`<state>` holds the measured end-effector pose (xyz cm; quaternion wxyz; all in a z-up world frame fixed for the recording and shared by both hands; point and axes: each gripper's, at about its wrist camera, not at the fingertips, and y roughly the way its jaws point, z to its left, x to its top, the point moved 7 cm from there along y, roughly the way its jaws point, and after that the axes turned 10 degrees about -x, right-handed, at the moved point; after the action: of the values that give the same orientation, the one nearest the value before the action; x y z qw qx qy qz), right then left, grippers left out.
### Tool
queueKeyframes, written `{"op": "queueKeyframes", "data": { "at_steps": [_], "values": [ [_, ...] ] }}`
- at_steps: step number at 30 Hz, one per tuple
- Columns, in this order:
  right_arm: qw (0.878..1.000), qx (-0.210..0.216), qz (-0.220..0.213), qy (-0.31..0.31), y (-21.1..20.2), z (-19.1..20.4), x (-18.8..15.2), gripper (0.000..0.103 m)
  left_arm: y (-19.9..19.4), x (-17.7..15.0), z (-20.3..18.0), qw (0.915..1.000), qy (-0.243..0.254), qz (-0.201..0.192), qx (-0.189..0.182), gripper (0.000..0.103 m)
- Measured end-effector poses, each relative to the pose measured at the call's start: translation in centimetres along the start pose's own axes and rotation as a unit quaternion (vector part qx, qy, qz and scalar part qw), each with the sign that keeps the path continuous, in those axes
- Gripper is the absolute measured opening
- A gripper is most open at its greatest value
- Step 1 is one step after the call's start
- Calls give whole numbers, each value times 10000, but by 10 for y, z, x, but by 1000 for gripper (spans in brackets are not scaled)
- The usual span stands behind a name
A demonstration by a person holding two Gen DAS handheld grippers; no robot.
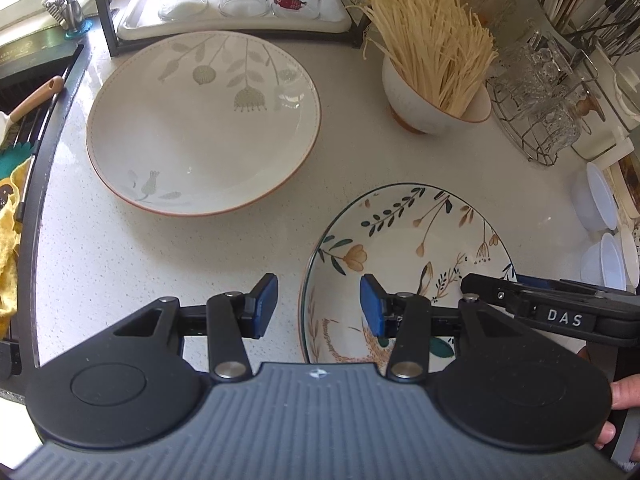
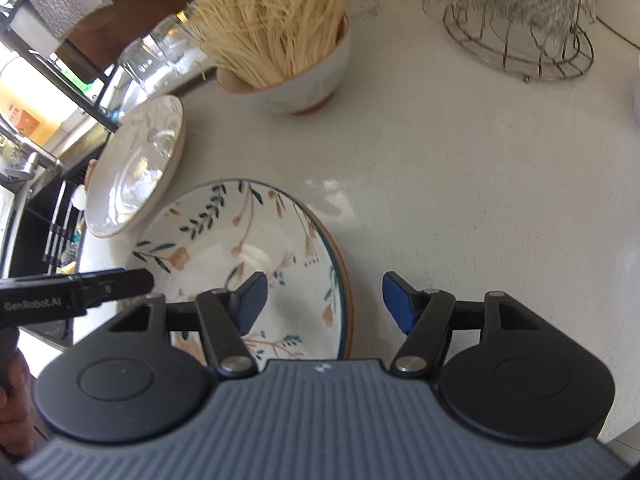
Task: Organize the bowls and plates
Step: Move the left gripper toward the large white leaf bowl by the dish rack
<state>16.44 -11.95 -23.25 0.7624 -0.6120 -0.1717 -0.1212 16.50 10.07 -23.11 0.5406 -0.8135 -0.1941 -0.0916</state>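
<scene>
A large white plate with grey-green flowers [image 1: 200,120] lies on the white counter at the back left; it also shows in the right wrist view [image 2: 132,168]. A flowered plate with a teal rim [image 1: 408,256] lies nearer, at the right, and shows in the right wrist view [image 2: 248,264]. My left gripper [image 1: 318,306] is open and empty, its jaws astride that plate's left rim. My right gripper [image 2: 322,300] is open and empty, astride the plate's right rim. A white bowl of dry noodles [image 1: 432,96] stands behind.
A tray with upturned glasses [image 1: 236,0] sits on a rack at the back. A wire rack of glassware [image 1: 548,92] and small white bowls [image 1: 600,216] stand at the right. The sink with a rack and yellow cloth [image 1: 12,208] lies at the left.
</scene>
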Motion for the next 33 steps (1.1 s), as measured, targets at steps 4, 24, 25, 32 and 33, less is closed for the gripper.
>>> {"op": "queueKeyframes", "data": {
  "at_steps": [4, 24, 25, 32, 33],
  "values": [
    [10000, 83, 25, 9, 0, 0, -3, 50, 2, -3, 4, 9997, -241, 32, -91, 51],
    [9995, 292, 43, -138, -5, 4, -6, 35, 4, -6, -3, 9996, -240, 109, -113, 50],
    [9995, 296, 44, -130, -4, 4, -5, 35, 4, -5, -4, 9996, -244, 104, -95, 50],
    [9995, 225, -221, -21, -11, 2, 3, 34, -11, -4, -8, 9998, -195, -23, 34, 51],
    [9993, 226, -281, -3, -14, 2, 5, 34, -15, -4, -9, 9998, -204, -60, 28, 51]
  ]
}}
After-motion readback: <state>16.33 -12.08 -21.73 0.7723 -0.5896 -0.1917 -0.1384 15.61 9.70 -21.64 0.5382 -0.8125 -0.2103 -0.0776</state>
